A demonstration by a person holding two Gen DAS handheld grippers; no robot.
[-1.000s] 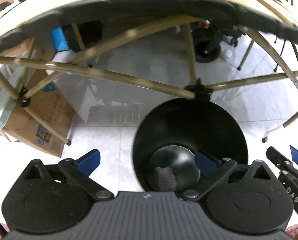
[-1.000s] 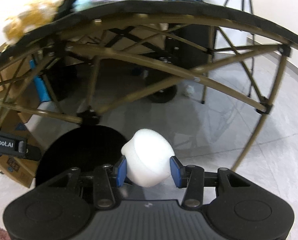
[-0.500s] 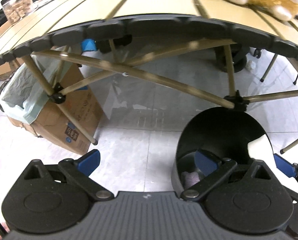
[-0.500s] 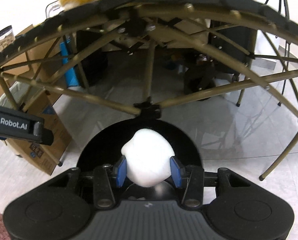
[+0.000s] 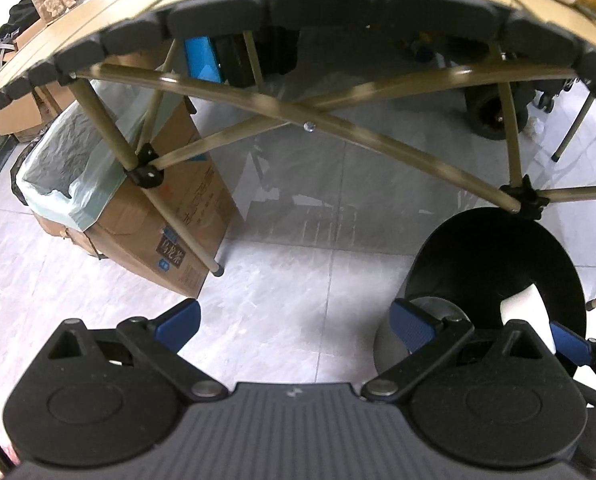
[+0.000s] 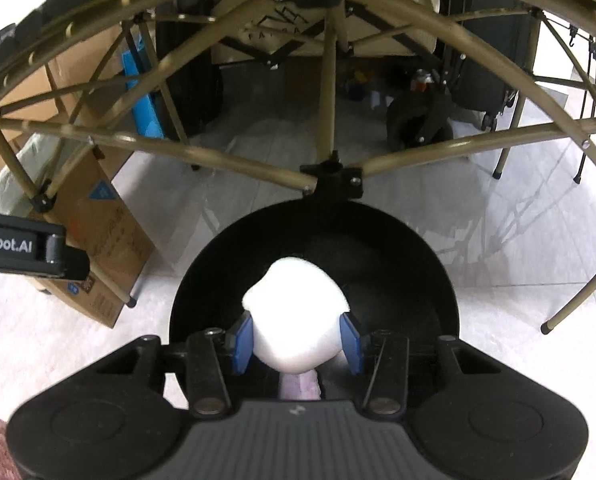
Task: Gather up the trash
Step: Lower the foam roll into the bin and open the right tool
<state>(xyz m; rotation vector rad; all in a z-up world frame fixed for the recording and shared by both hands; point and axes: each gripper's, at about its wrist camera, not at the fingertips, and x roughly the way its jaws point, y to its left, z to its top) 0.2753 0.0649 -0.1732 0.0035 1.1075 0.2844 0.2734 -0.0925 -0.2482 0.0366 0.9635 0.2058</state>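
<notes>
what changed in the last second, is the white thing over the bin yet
The right gripper has carried the white cup sideways from over bare floor to above the open black bin. The left gripper has drifted away from the bin, which now sits at the right of its view. Unchanged: the right jaws remain clamped on the cup, the left jaws remain open and empty, and the purple scrap lies in the bin.

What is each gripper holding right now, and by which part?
Right gripper pinches the white cup by its opposite sides, above the black bin. Left gripper is open, holding nothing.
</notes>
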